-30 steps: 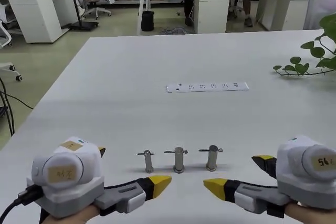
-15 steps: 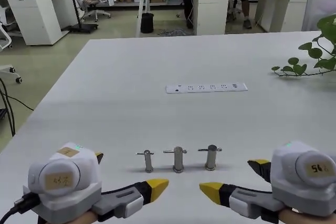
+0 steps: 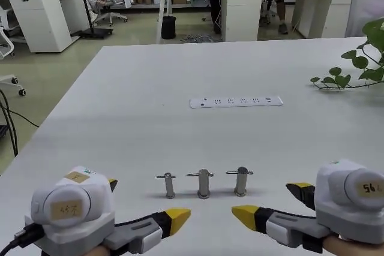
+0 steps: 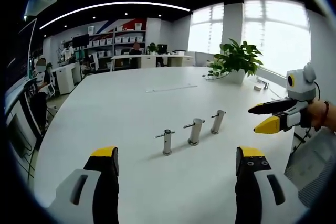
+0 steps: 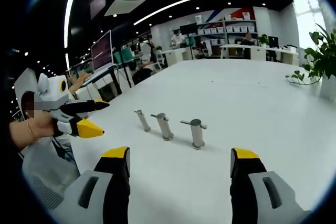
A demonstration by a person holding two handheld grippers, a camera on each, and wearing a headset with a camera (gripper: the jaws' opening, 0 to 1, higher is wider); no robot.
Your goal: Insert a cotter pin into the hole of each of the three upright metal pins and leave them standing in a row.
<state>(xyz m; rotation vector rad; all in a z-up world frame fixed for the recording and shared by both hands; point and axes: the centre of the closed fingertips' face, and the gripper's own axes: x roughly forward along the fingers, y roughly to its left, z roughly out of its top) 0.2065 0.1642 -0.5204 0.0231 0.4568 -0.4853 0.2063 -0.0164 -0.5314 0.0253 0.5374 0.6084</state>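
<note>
Three upright metal pins stand in a row near the table's front: left pin, middle pin, right pin. Each has a thin cotter pin crossing its top. My left gripper is open at the front left, short of the row and holding nothing. My right gripper is open at the front right, also holding nothing. From the left gripper view the pins stand ahead between the open jaws, with the right gripper beyond. In the right gripper view the pins stand ahead and the left gripper is at the left.
A white power strip lies mid-table beyond the pins. A green plant trails onto the white table at the far right. Desks, chairs and people are past the far edge.
Both grippers have drawn back slightly toward the near edge, still open. The pins stand as before; the head view has shifted a little.
</note>
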